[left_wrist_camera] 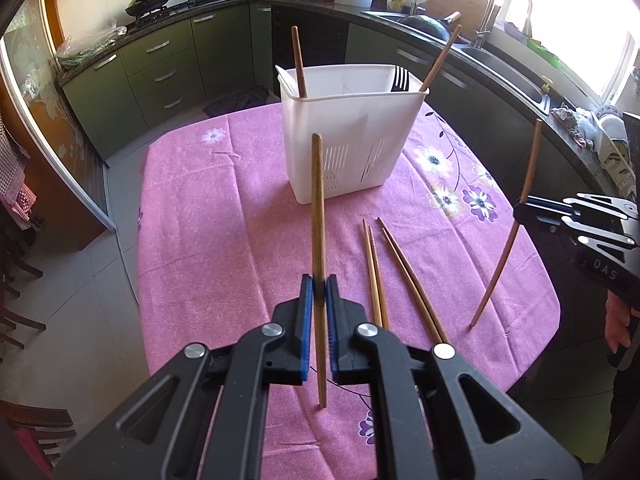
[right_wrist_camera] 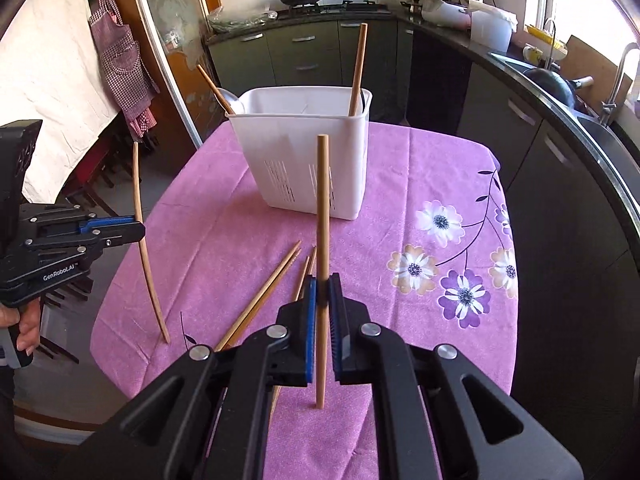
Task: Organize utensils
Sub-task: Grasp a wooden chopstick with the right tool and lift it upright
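Left gripper [left_wrist_camera: 319, 286]: its fingers are clamped on one wooden chopstick [left_wrist_camera: 318, 208], held straight up above the pink surface [left_wrist_camera: 208, 216].
Right gripper [right_wrist_camera: 323, 290]: its fingers are clamped on another chopstick [right_wrist_camera: 322, 200], also held upright.
White basket [left_wrist_camera: 340, 136]: stands on the surface past both grippers. Two chopsticks [left_wrist_camera: 298, 62] lean inside it, one at each end. A black fork [left_wrist_camera: 400, 79] pokes up at the back.
Loose chopsticks [left_wrist_camera: 394, 272]: four lie flat on the cloth between the grippers, near the basket.

The left gripper [right_wrist_camera: 138, 232] carries "GenRobot.AI" in white on its black body; the right gripper [left_wrist_camera: 520, 212] shows the white letters "DAS" on its side.
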{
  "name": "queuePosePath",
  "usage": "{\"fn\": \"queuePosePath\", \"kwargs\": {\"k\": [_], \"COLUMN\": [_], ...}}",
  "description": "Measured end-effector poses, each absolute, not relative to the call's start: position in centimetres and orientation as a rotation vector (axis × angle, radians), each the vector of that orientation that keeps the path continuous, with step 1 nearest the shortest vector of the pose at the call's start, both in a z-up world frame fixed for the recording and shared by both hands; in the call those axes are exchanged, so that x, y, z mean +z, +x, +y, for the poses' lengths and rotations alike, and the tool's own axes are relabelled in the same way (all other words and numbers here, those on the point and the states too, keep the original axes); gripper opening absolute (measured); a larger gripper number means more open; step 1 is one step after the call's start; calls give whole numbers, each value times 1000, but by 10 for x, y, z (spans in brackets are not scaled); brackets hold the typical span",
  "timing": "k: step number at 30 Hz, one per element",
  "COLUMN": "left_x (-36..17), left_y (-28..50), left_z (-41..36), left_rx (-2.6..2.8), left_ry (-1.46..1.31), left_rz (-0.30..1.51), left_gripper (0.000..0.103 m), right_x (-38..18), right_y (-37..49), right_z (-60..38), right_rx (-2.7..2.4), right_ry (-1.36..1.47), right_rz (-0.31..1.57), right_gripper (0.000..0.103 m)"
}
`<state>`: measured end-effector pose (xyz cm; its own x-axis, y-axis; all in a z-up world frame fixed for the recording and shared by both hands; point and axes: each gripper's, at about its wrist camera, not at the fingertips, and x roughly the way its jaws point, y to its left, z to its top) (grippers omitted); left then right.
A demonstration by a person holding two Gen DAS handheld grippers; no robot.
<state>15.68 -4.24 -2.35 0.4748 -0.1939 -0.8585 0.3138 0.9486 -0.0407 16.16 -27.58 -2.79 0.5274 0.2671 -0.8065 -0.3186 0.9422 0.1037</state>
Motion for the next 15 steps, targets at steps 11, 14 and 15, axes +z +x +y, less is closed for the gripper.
{"fn": "queuePosePath", "kwargs": {"k": [11,14,15], "left_x": [-15,-13,-12], "left_y": [148,144,143], "left_z": [-41,-39,-39], "left_rx": [-321,-327,-326], "left_ry": [128,128,128], "left_rz": [1008,997,992], "left_gripper": [7,7,7], "right_x": [-21,-19,-18], "right_y": [140,137,136], "right_z": [-294,-295,-295], "right_rx": [368,379,383], "right_ry": [-56,-50,-50], "right_rz": [925,921,918], "right_gripper": [7,7,7]}}
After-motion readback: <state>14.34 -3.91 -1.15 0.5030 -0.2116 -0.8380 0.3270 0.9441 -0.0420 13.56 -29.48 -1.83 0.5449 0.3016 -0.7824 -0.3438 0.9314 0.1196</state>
